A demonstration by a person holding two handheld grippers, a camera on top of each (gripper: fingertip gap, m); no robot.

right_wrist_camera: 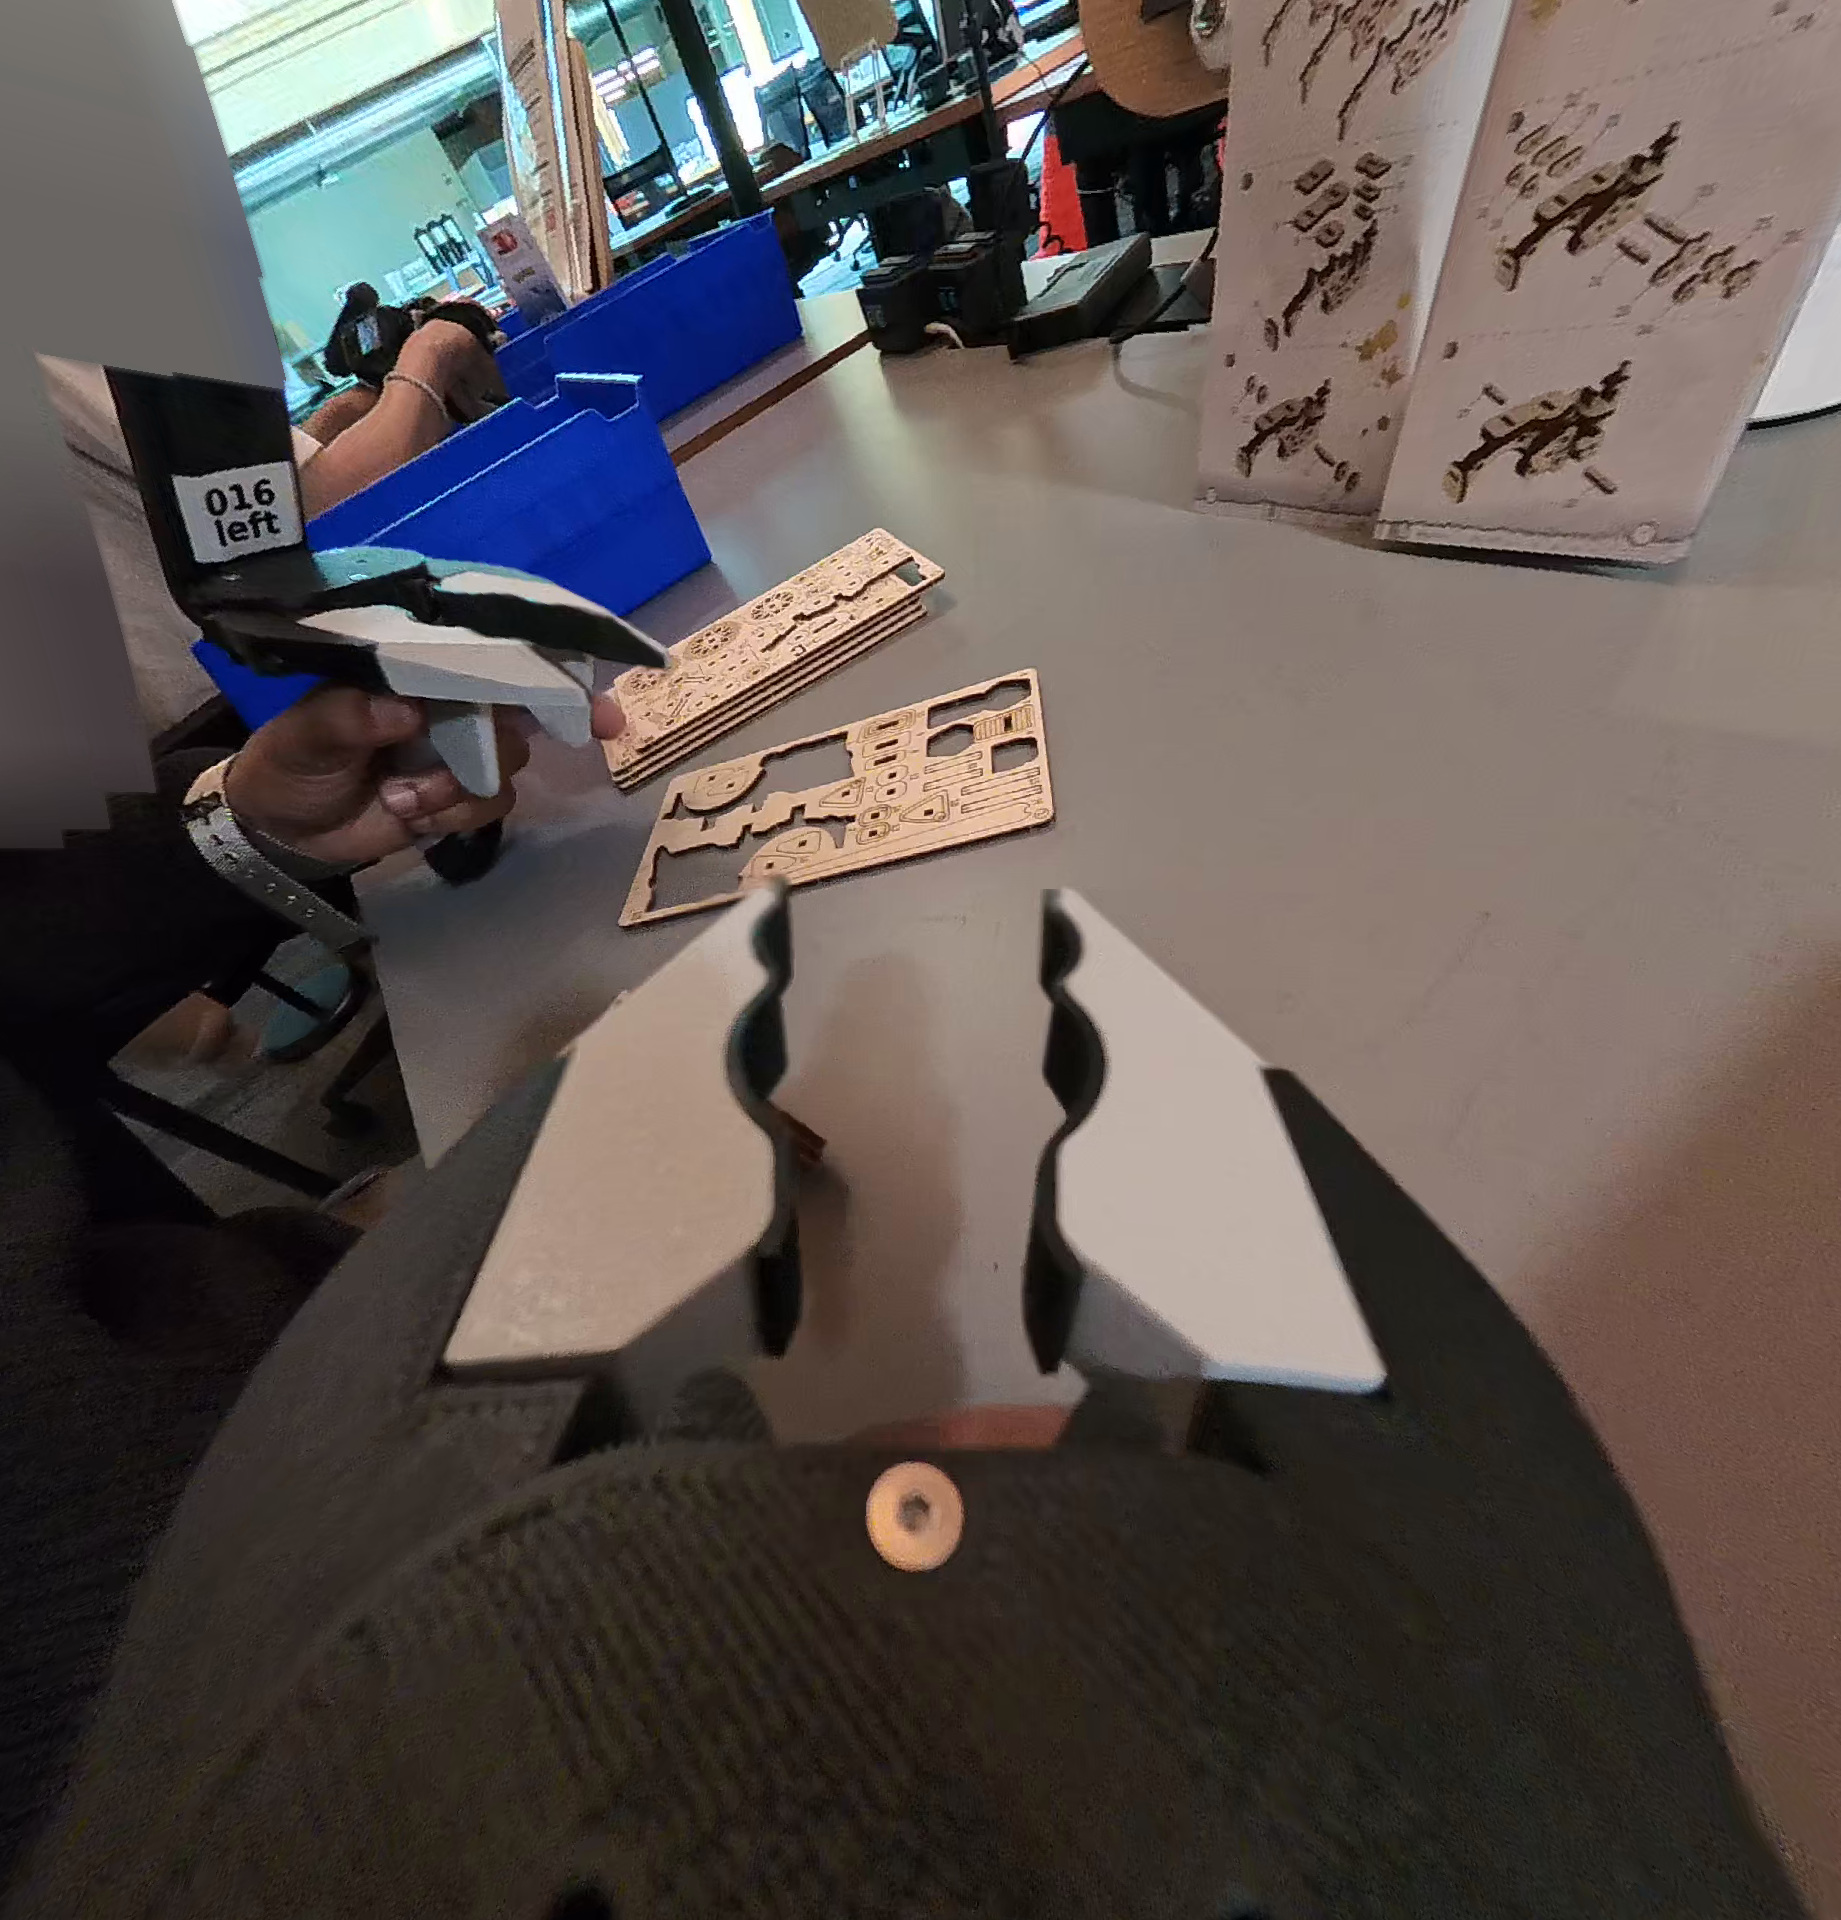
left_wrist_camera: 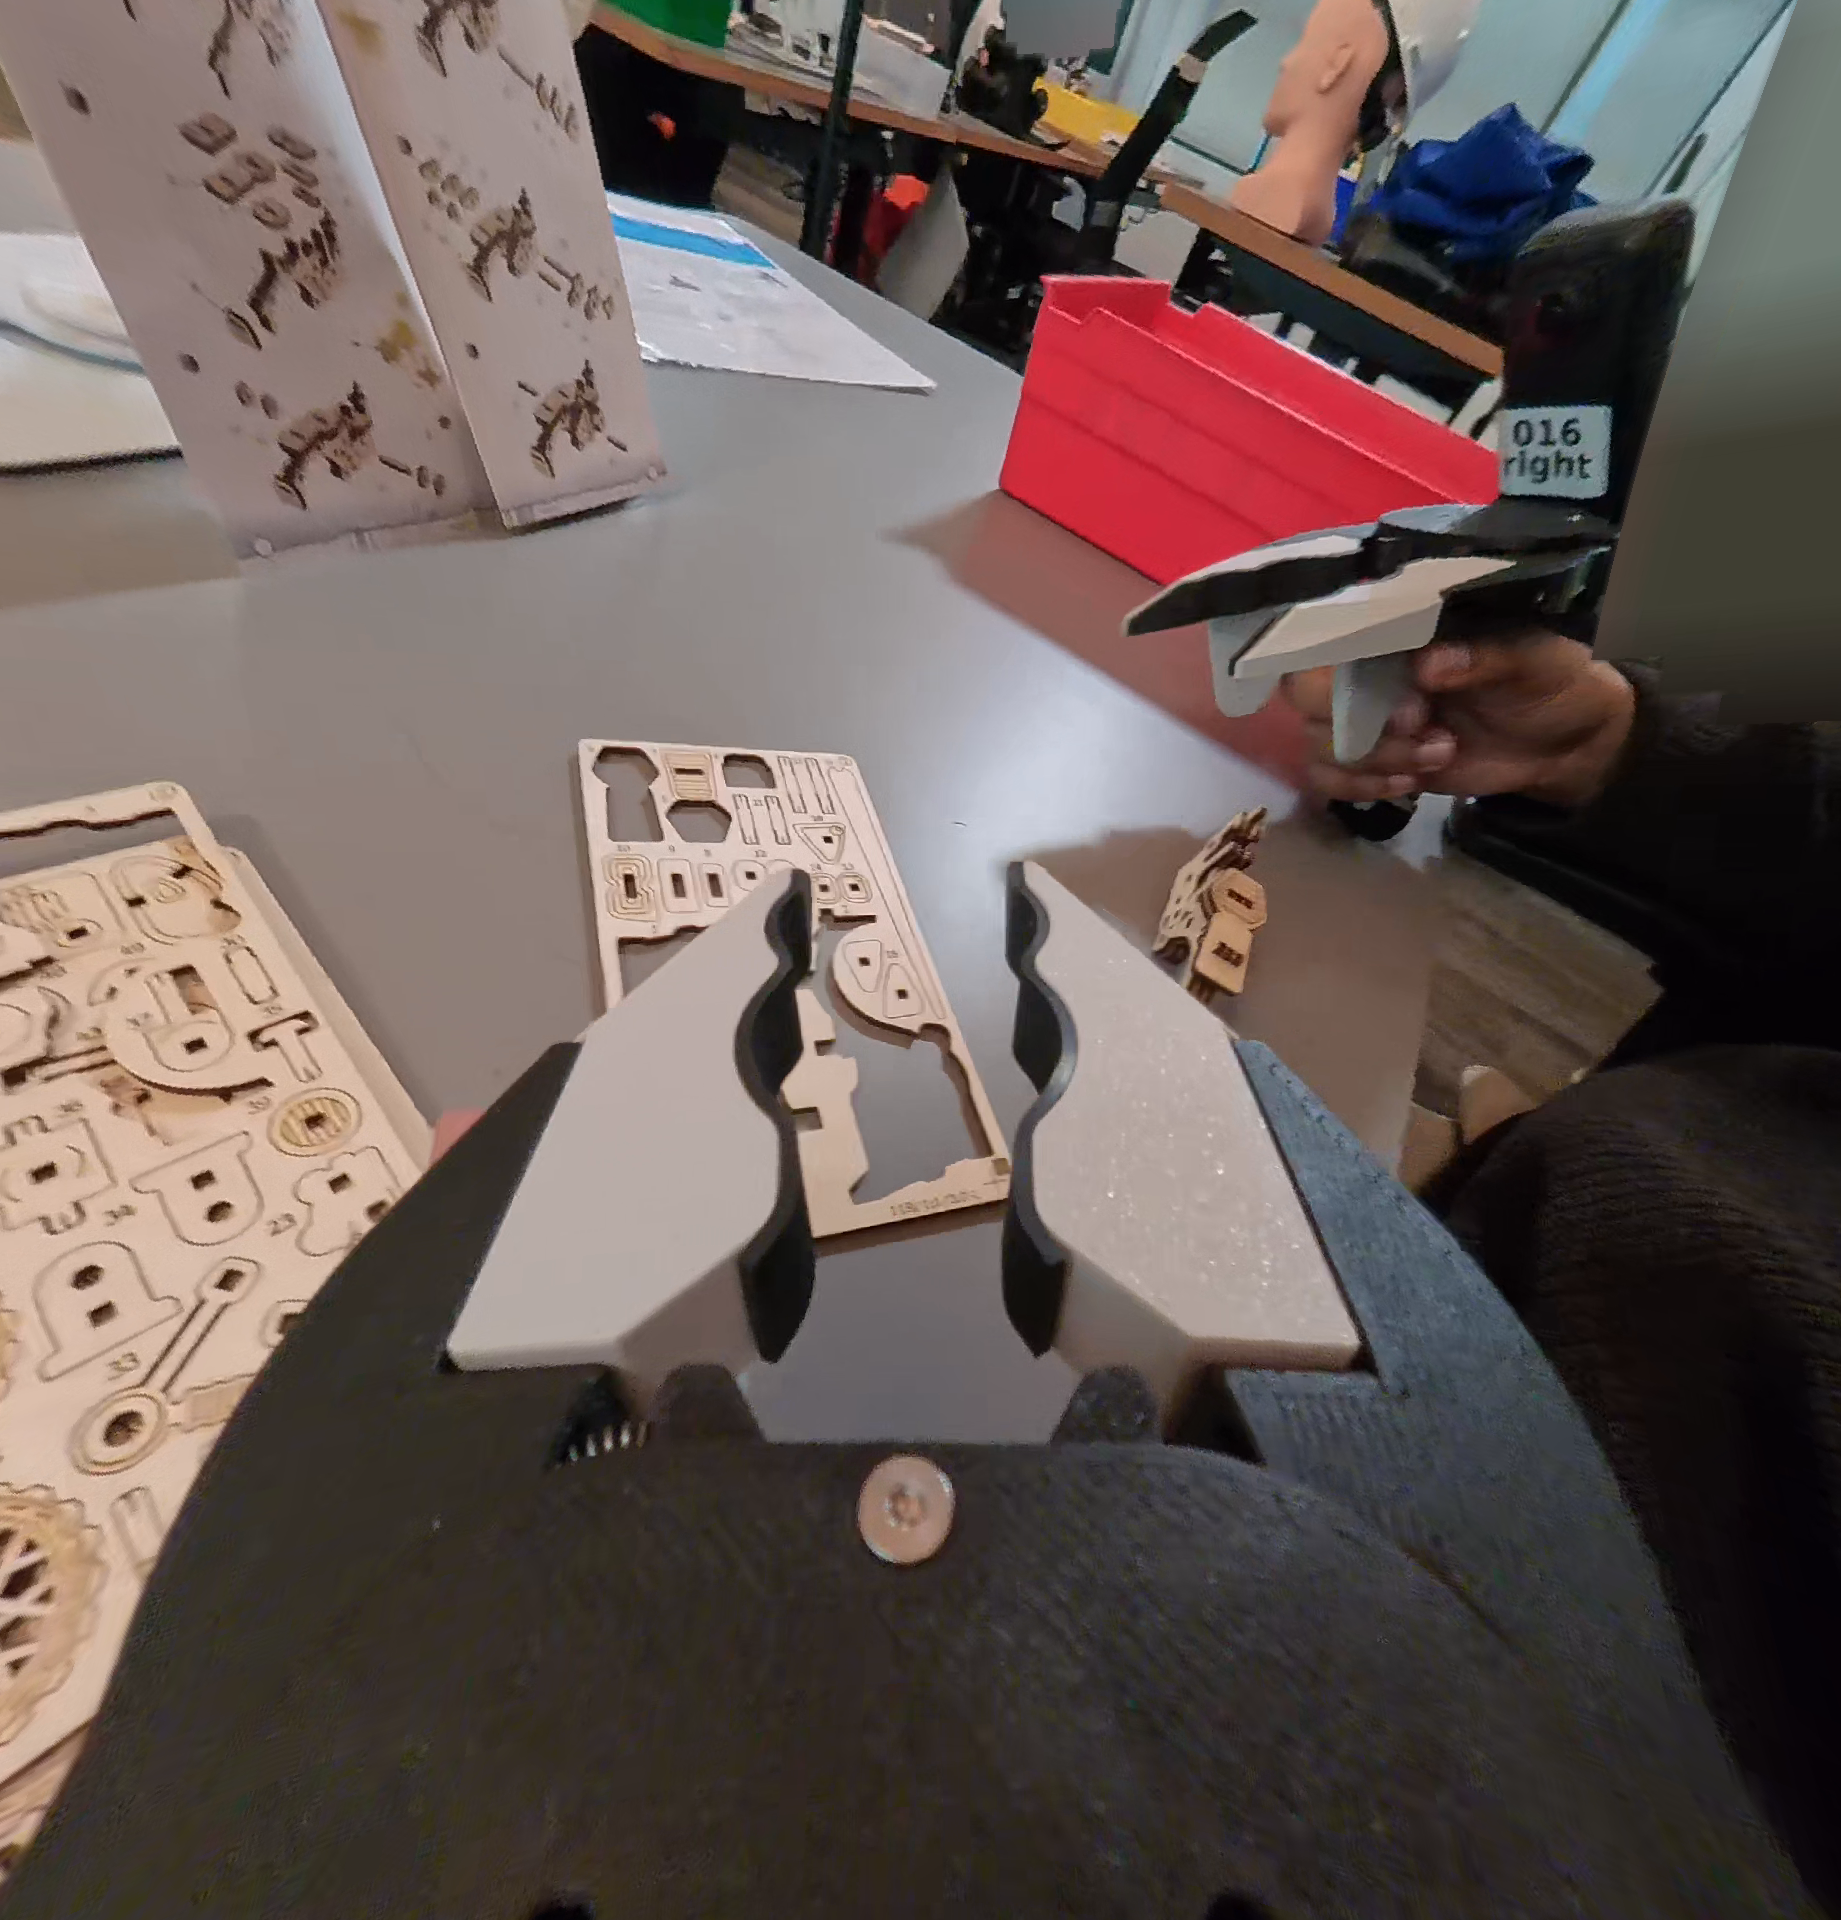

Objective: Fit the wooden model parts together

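My left gripper (left_wrist_camera: 908,894) is open and empty, held above a single wooden sheet (left_wrist_camera: 874,1049) with several parts punched out. A small assembled wooden piece (left_wrist_camera: 1212,920) lies on the grey table to its right, near the edge. My right gripper (right_wrist_camera: 913,899) is open and empty over bare table. A brown bit of the wooden piece (right_wrist_camera: 807,1138) shows beside its left finger, mostly hidden. The right gripper also shows in the left wrist view (left_wrist_camera: 1181,665), above the wooden piece. The left gripper shows in the right wrist view (right_wrist_camera: 625,691), over the stack of sheets.
A stack of wooden part sheets (left_wrist_camera: 116,1091) lies at the left, also in the right wrist view (right_wrist_camera: 781,644). A folded instruction sheet (left_wrist_camera: 376,260) stands at the back. A red bin (left_wrist_camera: 1207,416) and blue bins (right_wrist_camera: 542,499) stand at the sides. The table edge (right_wrist_camera: 396,1039) is close.
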